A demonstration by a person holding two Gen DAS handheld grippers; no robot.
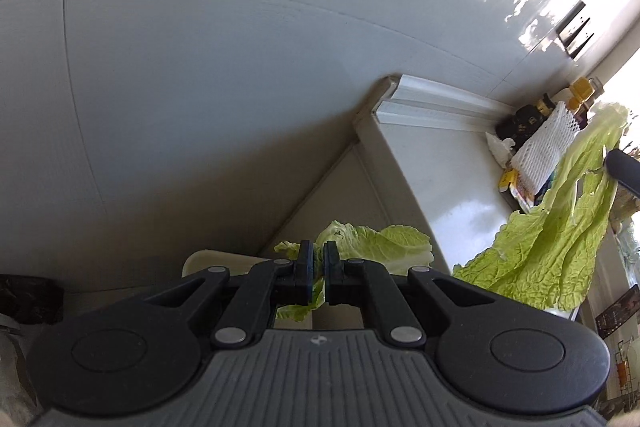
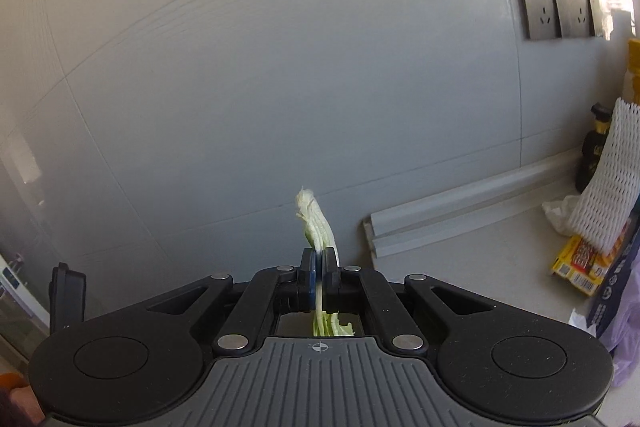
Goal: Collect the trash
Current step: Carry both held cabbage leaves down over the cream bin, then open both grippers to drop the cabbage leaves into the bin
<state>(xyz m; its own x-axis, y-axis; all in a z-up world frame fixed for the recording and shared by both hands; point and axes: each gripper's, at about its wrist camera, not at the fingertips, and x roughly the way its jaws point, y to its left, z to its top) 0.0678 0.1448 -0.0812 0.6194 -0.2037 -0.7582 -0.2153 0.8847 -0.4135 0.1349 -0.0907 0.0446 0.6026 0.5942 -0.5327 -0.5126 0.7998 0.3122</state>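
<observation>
Your left gripper [image 1: 319, 259] is matt black plastic with small bright metal pivot pins and a ribbed grey body, and its dark rubbery-looking pads pinch a thin, crinkled cabbage leaf [image 1: 372, 245], soft and veined, with a second leaf [image 1: 556, 223] looking just as wrinkled. Your right gripper [image 2: 319, 267], of the same matt plastic, nips a pale fibrous leaf stalk [image 2: 316, 217] with a stringy, torn end. Behind them you have a smooth glossy tiled wall [image 2: 260, 67], a glossy countertop [image 1: 448, 187], white foam netting [image 2: 608, 183] with an open mesh, and a shiny printed yellow packet [image 2: 580, 263].
</observation>
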